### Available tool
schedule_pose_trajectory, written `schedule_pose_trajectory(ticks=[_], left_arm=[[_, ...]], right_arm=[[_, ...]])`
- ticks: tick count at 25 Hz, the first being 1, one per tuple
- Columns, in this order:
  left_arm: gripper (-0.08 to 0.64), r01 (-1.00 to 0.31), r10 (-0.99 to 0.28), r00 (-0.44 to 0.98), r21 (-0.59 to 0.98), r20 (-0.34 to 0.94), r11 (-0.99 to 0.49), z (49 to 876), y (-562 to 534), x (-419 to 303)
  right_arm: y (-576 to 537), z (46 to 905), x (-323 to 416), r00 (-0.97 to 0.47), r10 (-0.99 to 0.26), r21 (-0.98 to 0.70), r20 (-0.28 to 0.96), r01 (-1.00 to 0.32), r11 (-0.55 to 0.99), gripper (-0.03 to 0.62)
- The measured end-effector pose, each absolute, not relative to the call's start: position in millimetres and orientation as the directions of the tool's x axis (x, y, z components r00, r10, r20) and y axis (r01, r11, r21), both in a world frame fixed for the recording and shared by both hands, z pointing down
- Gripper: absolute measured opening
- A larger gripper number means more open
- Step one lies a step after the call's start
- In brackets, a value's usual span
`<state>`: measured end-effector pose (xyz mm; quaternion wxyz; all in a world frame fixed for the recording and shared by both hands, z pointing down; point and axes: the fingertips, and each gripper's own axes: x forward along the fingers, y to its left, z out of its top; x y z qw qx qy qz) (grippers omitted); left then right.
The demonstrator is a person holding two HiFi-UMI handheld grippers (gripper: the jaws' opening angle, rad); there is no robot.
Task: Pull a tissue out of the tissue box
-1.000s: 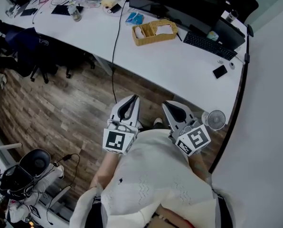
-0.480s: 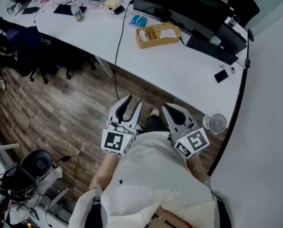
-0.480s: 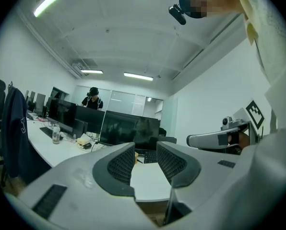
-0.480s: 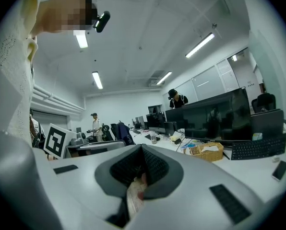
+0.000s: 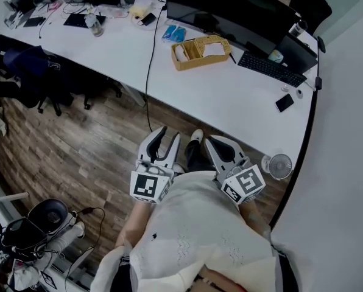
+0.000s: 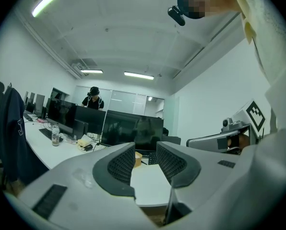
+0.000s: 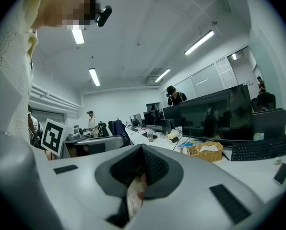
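Well apart from both tools, the woven basket [image 5: 200, 50] stands on the white tabletop [image 5: 230, 96] in front of a dark monitor [image 5: 230, 11]. White paper like tissue lies in its right compartment and a white roll in its left one; I cannot tell if this is the tissue box itself. A keyboard [image 5: 270, 69] lies to the right of it, and a phone [image 5: 285, 102] nearer the tabletop's edge. The left tool [image 5: 169, 132] is held over the wooden floor [image 5: 90, 145], its jaws a little apart with nothing between them. The right tool [image 5: 211, 143] beside it has its jaws closed together; something pale shows low behind the pads [image 7: 152, 164], but what it is I cannot tell.
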<state>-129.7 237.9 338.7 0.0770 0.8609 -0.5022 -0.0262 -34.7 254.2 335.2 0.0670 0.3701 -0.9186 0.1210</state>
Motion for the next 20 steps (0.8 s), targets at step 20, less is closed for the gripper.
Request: schedule_pose_trajectory(ticks=[20], left_arm=[[0.138, -0.864, -0.867, 0.494, 0.149, 0.070, -0.480, 338, 84, -113]], right_arm=[[86, 340, -19, -0.725, -0.654, -0.226, 0.219, -0.689, 0.688, 0.002]])
